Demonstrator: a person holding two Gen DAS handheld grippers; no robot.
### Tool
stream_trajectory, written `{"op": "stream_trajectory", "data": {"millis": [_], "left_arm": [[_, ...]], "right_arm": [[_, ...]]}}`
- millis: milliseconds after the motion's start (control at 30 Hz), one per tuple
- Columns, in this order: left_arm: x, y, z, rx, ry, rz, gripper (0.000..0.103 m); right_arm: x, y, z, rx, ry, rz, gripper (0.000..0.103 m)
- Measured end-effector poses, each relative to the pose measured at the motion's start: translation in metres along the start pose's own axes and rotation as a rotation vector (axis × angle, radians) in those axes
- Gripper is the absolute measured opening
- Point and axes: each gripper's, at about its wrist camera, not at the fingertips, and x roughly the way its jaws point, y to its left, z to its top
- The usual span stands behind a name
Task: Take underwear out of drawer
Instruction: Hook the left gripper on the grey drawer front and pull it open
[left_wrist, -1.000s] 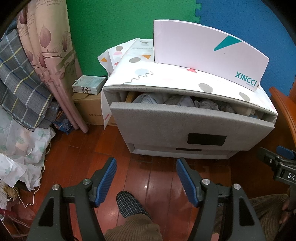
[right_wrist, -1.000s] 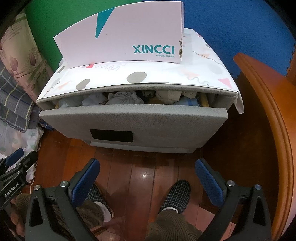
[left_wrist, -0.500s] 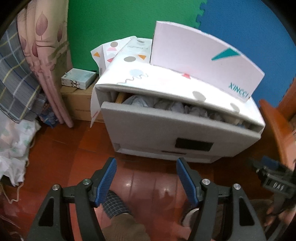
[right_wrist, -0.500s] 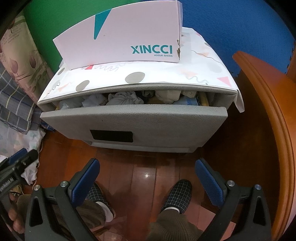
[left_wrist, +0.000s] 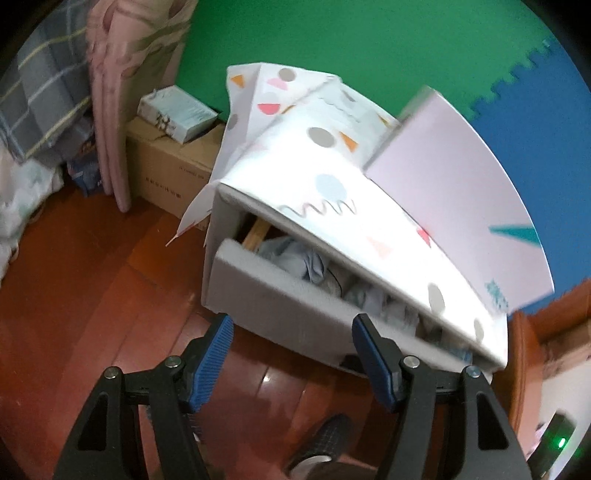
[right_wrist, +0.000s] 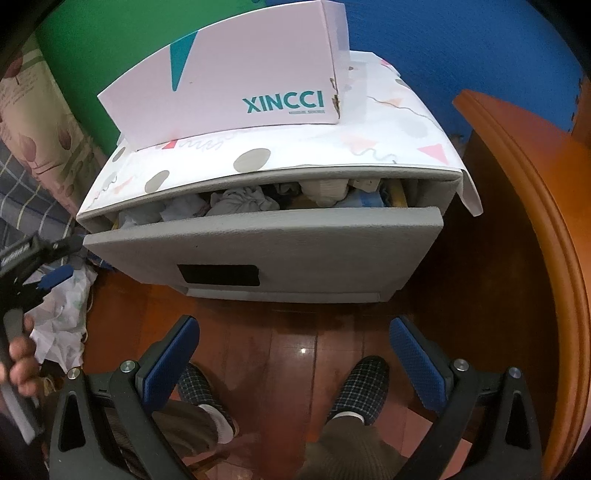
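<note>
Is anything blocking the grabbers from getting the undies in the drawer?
Partly. The drawer is open only a crack, so the cabinet top overhangs most of the underwear, leaving a narrow gap. Both the left gripper and right gripper are open, with only bare floor before the drawer.

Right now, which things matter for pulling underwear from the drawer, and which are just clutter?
Job: drawer, partly open; crumpled clothes inside it; left gripper and right gripper, both open.

Clutter: shoe box, cardboard box, curtain, wooden furniture.

Home bedroom: wood floor (right_wrist: 295, 343), curtain (left_wrist: 107, 110), bedding (left_wrist: 40, 85), clothes-stuffed drawer (right_wrist: 266, 240), slippers (right_wrist: 364, 384).
</note>
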Motion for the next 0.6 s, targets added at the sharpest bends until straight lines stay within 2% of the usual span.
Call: {"op": "stream_trajectory", "data": {"millis": [167, 333, 600], "left_arm": [[0.022, 0.008, 0.016, -0.061, 0.043, -0.003, 0.069], [0.042, 0.015, 0.027, -0.079, 0.076, 0.017, 0.069], [0.059, 0.022, 0.036, -0.092, 0.068, 0.069, 0.080]], "right_arm": [[0.001, -0.002, 0.001, 0.007, 0.004, 0.009, 0.102], [0.002, -0.002, 0.001, 0.008, 0.008, 0.015, 0.102], [0.003, -0.003, 0.002, 0.012, 0.013, 0.019, 0.102]]}}
